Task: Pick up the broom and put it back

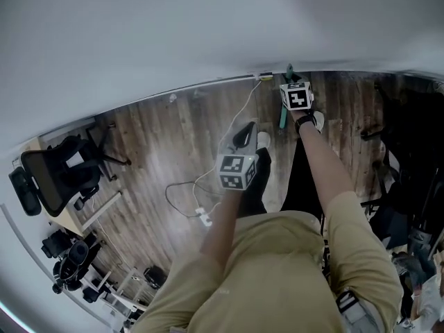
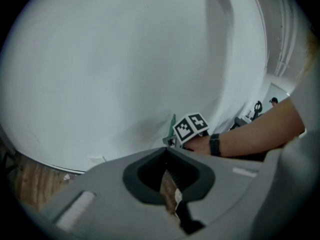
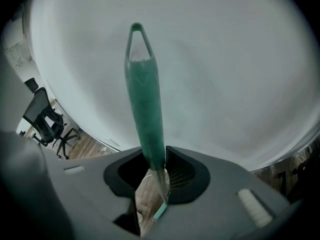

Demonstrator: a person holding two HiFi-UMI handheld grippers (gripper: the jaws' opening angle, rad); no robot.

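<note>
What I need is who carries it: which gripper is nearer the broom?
Right. The right gripper is shut on the broom, on its green handle, close to the wall. The left gripper is shut on nothing and hangs apart from the broom, further from the wall.

The broom point(image 3: 145, 104), green-handled with a hanging loop at its tip, is held upright. It is clamped in the right gripper point(image 3: 159, 159).

No readable words, numbers or brands; the white cubes on the left gripper point(image 1: 247, 127) and right gripper point(image 1: 288, 75) show only black square patterns.
</note>
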